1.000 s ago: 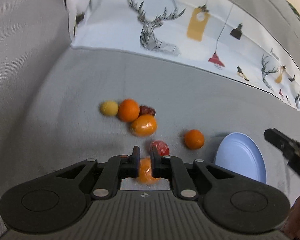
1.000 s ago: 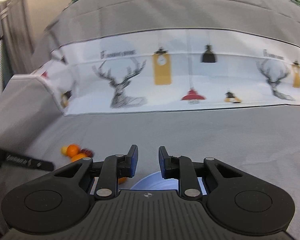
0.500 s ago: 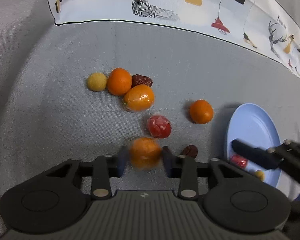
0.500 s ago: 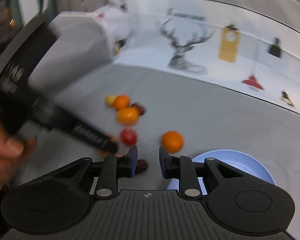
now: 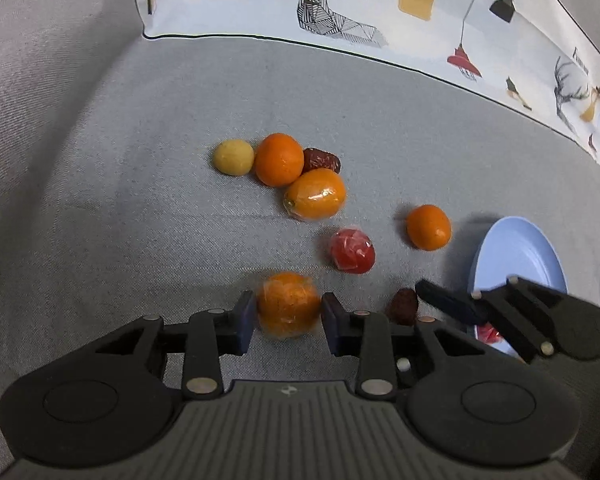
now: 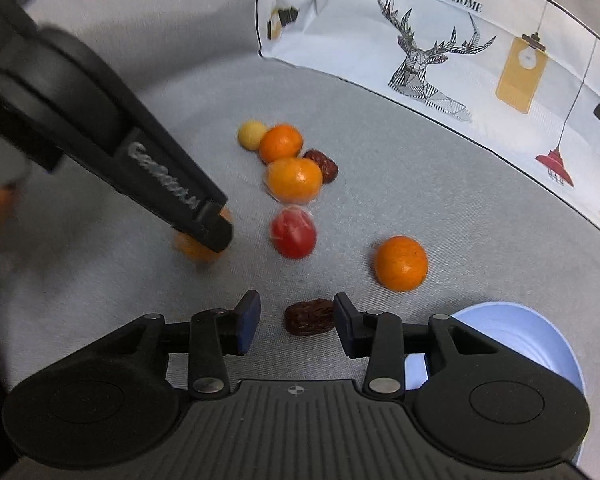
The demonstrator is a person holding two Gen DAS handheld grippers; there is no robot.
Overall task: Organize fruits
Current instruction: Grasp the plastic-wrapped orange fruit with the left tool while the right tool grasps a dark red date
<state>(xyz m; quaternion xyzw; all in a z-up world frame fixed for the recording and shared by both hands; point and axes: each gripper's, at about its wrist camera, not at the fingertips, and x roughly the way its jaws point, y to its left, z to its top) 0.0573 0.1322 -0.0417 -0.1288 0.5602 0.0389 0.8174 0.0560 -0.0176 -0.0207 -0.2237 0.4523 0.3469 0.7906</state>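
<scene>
Down at the bottom centre of the left wrist view, the left gripper (image 5: 288,312) stood around a wrapped orange fruit (image 5: 287,305), its pads touching or all but touching the fruit's sides (the fruit was blurred, so whether they pressed on it could not be told). Higher in that frame, on the grey fabric surface (image 5: 140,220), lay a tight cluster: a small yellow fruit (image 5: 233,157), a round orange (image 5: 279,159) touching it, a dark red date (image 5: 321,161) just behind, and a glossy wrapped orange (image 5: 316,194) below them. A wrapped red fruit (image 5: 352,250) sat right of centre, and a lone orange (image 5: 428,227) lay further right, near the pale blue plate (image 5: 516,252) at the right edge.

At the bottom centre of the right wrist view, the right gripper (image 6: 296,320) was opening, with a second wrinkled date (image 6: 309,317) lying on the fabric between its jaws, clear of the left pad and just beside the right one. The plate's rim showed at the lower right of that frame. A white cloth printed with deer and lamps (image 6: 440,40) ran across the upper right.
</scene>
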